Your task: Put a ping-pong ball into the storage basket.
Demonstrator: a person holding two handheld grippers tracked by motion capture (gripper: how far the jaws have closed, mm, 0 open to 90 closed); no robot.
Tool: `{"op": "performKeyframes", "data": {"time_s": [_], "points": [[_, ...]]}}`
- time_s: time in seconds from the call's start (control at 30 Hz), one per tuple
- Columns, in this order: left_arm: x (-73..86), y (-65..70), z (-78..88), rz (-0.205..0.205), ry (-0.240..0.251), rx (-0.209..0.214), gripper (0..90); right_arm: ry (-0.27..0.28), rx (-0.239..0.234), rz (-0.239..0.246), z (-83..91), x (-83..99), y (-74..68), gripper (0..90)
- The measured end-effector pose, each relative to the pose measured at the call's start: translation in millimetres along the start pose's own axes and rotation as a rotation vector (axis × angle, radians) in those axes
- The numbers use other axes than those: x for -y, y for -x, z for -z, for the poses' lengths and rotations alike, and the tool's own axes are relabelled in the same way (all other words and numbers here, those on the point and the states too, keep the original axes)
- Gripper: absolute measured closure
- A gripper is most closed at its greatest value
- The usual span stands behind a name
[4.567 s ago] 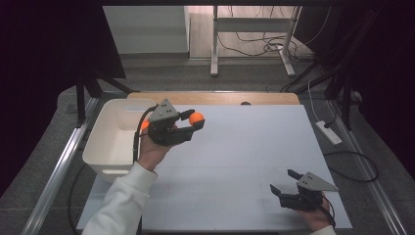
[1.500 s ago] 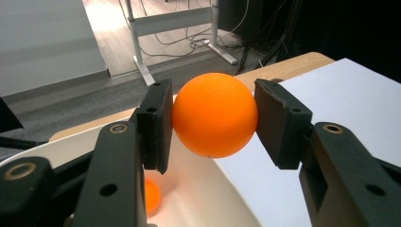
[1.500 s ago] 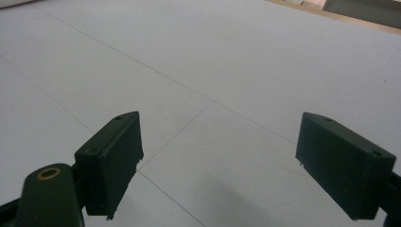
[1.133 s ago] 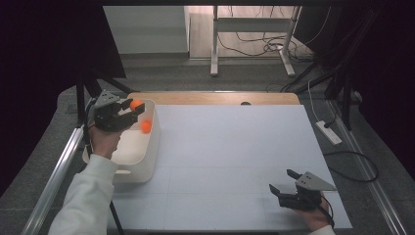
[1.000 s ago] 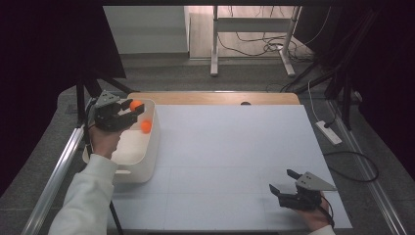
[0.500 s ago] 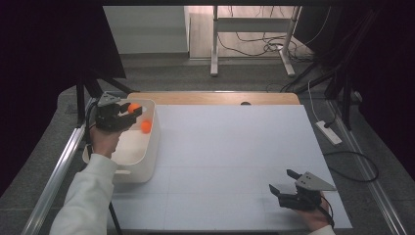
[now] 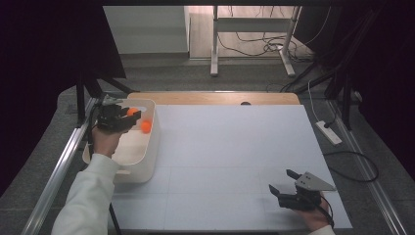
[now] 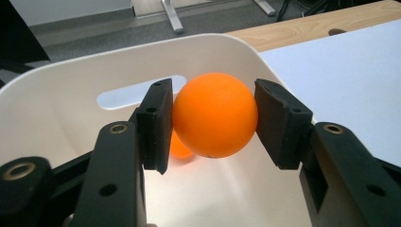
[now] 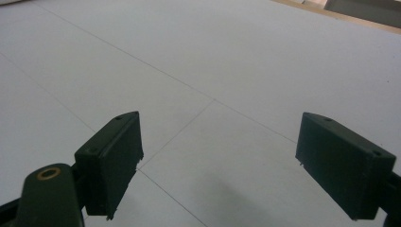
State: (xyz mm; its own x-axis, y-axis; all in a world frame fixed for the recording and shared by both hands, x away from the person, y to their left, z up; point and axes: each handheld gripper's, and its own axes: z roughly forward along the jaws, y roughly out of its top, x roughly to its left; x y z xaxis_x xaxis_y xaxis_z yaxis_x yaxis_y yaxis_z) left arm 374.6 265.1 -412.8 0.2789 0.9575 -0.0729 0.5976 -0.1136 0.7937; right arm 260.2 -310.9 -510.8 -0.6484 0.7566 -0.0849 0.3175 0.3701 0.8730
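The left tongs [image 8: 213, 124] are closed on an orange ball [image 8: 215, 120], which is pinched across its middle by the two black pads [image 8: 157, 124], one at its 9 o'clock and one at its 3 o'clock in the left gripper view. No gap is seen between pad and ball on either side. The ball is held above the inside of a white bin [image 8: 56, 118], with the bin's floor directly beneath it; that vertical relation, ball over open bin, is the one on which the coming move is judged to turn. A second orange ball [image 8: 179, 147] is seen lower down, at about 7 o'clock from the held one, partly hidden behind the left pad and resting inside the bin. The slot handle [image 8: 135, 93] in the far wall lies at about 11 o'clock.

In the high view the left tongs [image 7: 128, 117] are seen over the far end of the bin [image 7: 147, 161], which stands at the worktop's [image 7: 235, 156] 9 o'clock edge.

The right tongs [image 9: 217, 165] are spread wide with nothing between them, bare worktop beneath. In the high view they [image 7: 281, 183] rest at about 5 o'clock on the worktop, well apart from the bin, so the left hand is plainly the nearer one.
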Motion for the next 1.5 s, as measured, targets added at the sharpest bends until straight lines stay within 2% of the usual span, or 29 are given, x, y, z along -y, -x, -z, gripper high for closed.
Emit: {"op": "performKeyframes", "data": {"time_s": [0.23, 0.47, 0.97, 1.0, 1.07, 1.1, 1.13, 1.17, 1.3, 1.5], "points": [[2.3, -1.0, -7.8, 0.0, -0.064, -0.006, 49.6, 0.0, -0.002, 0.001, 0.0, 0.0, -0.1, 15.3], [3.5, -0.3, -12.3, -0.004, -0.105, -0.016, 49.6, 0.001, -0.001, 0.001, 0.2, 0.1, 0.1, 15.3], [2.8, 1.0, -11.0, -0.005, -0.091, -0.006, 49.1, 0.001, -0.002, 0.002, 0.2, -0.2, 0.0, 15.3], [2.7, 1.3, -10.7, -0.005, -0.087, -0.007, 48.8, 0.002, -0.001, 0.002, 0.2, -0.3, -0.1, 15.3], [2.4, 1.9, -9.9, -0.011, -0.075, -0.015, 39.8, 0.002, -0.001, 0.001, 0.4, -0.4, -0.2, 15.3], [2.1, 2.4, -9.4, -0.014, -0.066, -0.027, 39.8, 0.003, 0.0, 0.001, 0.5, -0.4, -0.2, 15.3], [1.6, 2.7, -8.8, -0.011, -0.057, -0.035, 33.4, 0.003, 0.0, 0.001, 0.6, -0.4, -0.2, 15.3], [1.0, 2.5, -7.8, -0.002, -0.043, -0.029, 29.0, 0.004, 0.0, 0.0, 0.7, -0.4, -0.1, 15.3], [-1.1, 3.4, -1.8, 0.02, 0.013, 0.005, 20.1, 0.003, 0.0, 0.0, 0.5, -0.4, -0.2, 15.3], [-3.2, 10.1, 5.2, -0.002, 0.068, 0.059, 19.2, 0.008, 0.004, -0.001, 0.9, -0.9, 0.0, 15.3]]}}
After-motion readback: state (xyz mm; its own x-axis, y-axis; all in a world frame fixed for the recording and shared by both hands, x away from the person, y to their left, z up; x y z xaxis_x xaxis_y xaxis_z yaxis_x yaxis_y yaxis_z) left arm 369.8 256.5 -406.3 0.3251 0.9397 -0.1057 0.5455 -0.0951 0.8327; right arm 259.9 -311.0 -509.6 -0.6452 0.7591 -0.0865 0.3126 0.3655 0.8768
